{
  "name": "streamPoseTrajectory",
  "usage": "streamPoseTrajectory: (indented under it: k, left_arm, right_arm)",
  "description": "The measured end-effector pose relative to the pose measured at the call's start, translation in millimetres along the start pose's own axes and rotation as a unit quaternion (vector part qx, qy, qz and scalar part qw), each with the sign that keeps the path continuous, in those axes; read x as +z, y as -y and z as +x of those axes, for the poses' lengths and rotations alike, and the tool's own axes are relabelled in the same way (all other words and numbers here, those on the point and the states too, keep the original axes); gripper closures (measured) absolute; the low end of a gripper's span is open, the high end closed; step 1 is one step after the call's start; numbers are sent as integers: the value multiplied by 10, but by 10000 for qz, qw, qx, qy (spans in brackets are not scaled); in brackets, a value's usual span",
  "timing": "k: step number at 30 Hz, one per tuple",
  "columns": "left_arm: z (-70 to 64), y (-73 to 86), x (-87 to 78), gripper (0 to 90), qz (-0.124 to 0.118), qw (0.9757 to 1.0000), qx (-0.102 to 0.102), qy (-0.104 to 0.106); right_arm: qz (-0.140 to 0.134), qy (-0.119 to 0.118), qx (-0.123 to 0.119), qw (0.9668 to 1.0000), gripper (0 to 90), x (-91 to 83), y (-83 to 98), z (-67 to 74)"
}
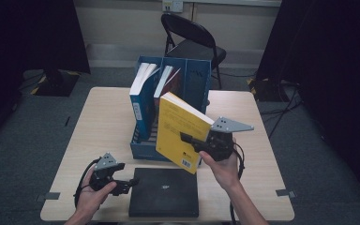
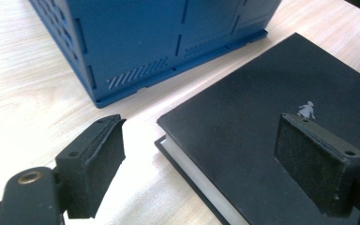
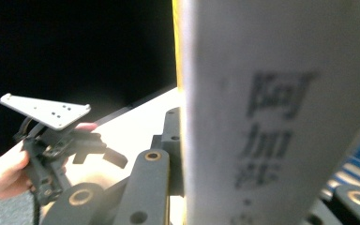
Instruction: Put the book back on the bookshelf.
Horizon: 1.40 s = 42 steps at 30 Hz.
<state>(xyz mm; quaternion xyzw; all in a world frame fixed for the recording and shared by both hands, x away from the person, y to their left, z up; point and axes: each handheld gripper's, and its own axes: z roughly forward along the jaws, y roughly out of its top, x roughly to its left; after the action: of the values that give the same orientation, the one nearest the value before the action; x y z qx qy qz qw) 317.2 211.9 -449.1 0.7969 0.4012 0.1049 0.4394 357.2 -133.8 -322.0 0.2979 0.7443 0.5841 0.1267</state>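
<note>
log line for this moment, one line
right tool: shut on yellow book | left tool: open, at black book | blue file holder: on table

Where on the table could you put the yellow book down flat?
Bare wood lies left of the blue file box and right of the black book. The middle is crowded: box, black book, and yellow book in the right gripper.

High overview, two close tongs-cameras — shared black book (image 1: pixel 164 191)

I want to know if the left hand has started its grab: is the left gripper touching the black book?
Apart. In the left gripper view the left gripper has open jaws either side of the black book's corner, with table visible between the near pad and the book's edge.
</note>
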Motion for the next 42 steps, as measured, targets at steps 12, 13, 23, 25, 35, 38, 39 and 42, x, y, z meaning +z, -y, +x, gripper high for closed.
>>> streamPoseTrajectory:
  k: [12, 13, 23, 25, 35, 38, 39, 42]
  left_arm:
    - [-31, -4, 6, 160, 37, 9999, 160, 36]
    - [-35, -3, 12, 160, 60, 9998, 165, 58]
    - [-55, -4, 26, 163, 123, 9996, 247, 73]
    - [-55, -4, 23, 163, 118, 9996, 251, 80]
    - [-44, -2, 7, 163, 53, 9996, 260, 71]
    - [-37, -3, 0, 163, 53, 9996, 255, 95]
    - [-33, -2, 0, 163, 33, 9997, 210, 120]
    - [-19, -1, 4, 164, 32, 9997, 202, 96]
  right_arm:
    - [-38, 569, -13, 9984, 758, 103, -206, -167]
    - [-25, 599, -32, 9982, 758, 116, -212, -173]
    - [68, 1044, -18, 9945, 759, 318, -261, -223]
    - [59, 1213, 40, 9926, 758, 401, -290, -248]
    - [83, 1732, 301, 9844, 758, 638, -367, -302]
    - [79, 1920, 395, 9806, 759, 700, -385, -315]
    - [73, 1965, 423, 9796, 758, 723, -388, -327]
    - [105, 2113, 485, 9762, 759, 796, -392, -359]
